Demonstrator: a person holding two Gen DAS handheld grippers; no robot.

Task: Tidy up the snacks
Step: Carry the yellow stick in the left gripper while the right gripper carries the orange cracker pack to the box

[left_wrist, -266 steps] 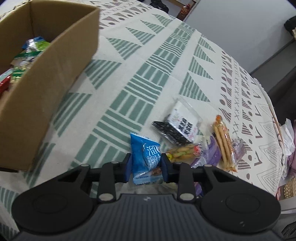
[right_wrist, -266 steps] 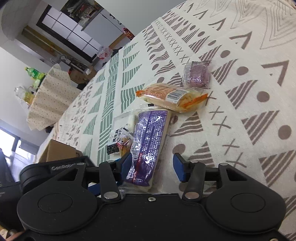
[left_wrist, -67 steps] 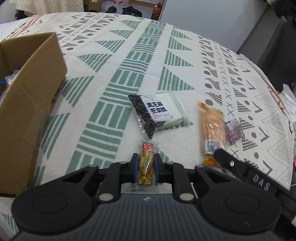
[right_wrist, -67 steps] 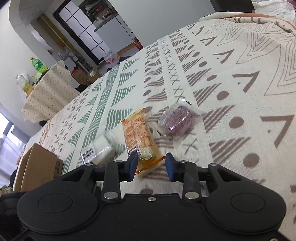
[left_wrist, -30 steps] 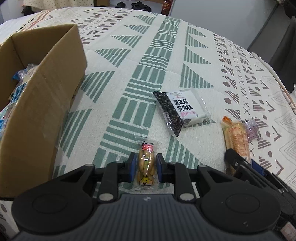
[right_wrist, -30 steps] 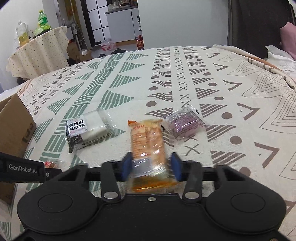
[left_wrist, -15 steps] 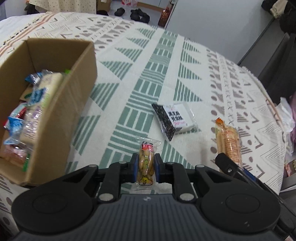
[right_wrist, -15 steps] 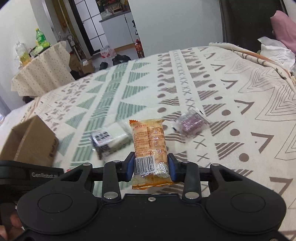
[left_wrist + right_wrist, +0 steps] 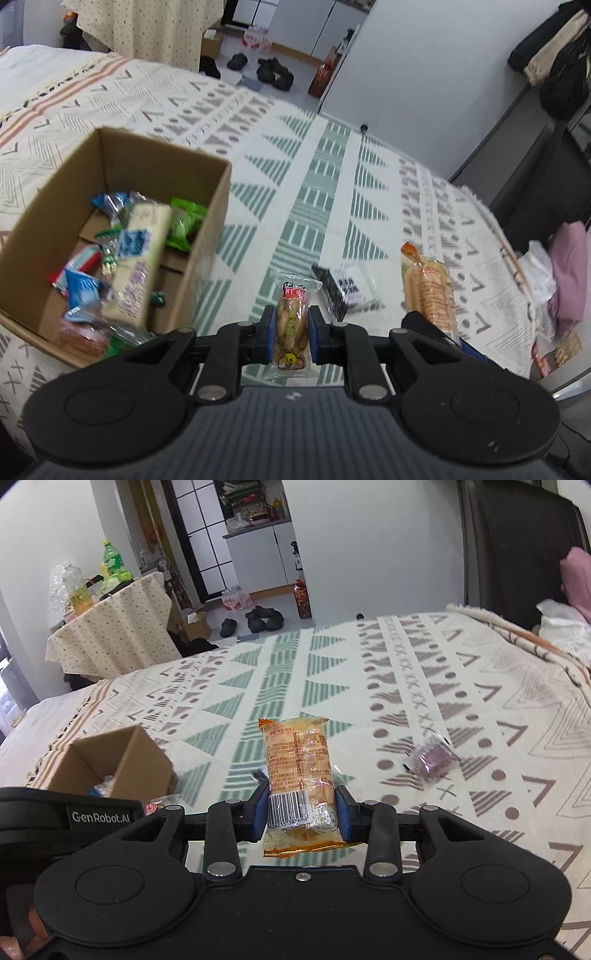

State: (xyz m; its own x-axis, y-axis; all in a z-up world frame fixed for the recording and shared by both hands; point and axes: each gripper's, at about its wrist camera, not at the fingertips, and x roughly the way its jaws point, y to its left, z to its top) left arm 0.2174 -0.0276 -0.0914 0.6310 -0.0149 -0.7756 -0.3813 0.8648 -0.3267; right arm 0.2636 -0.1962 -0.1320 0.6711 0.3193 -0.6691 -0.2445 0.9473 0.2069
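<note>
My left gripper (image 9: 291, 334) is shut on a small clear pack of yellow sticks (image 9: 293, 317) and holds it above the patterned cloth, right of the open cardboard box (image 9: 207, 221). The box holds several snack packs (image 9: 136, 254). My right gripper (image 9: 300, 814) is shut on an orange biscuit pack (image 9: 300, 771), lifted off the cloth; it also shows in the left wrist view (image 9: 428, 284). A black-and-white pack (image 9: 347, 291) and a purple pack (image 9: 430, 762) lie on the cloth. The box also shows in the right wrist view (image 9: 125, 757).
The patterned cloth (image 9: 332, 184) covers a bed. Pink and white clothes (image 9: 565, 273) lie at its right edge. A draped side table with bottles (image 9: 107, 627) and shoes (image 9: 264, 618) stand on the floor beyond.
Both grippers have risen with their packs. The box interior has come more into the left wrist view. The right gripper holds the orange pack higher over the cloth.
</note>
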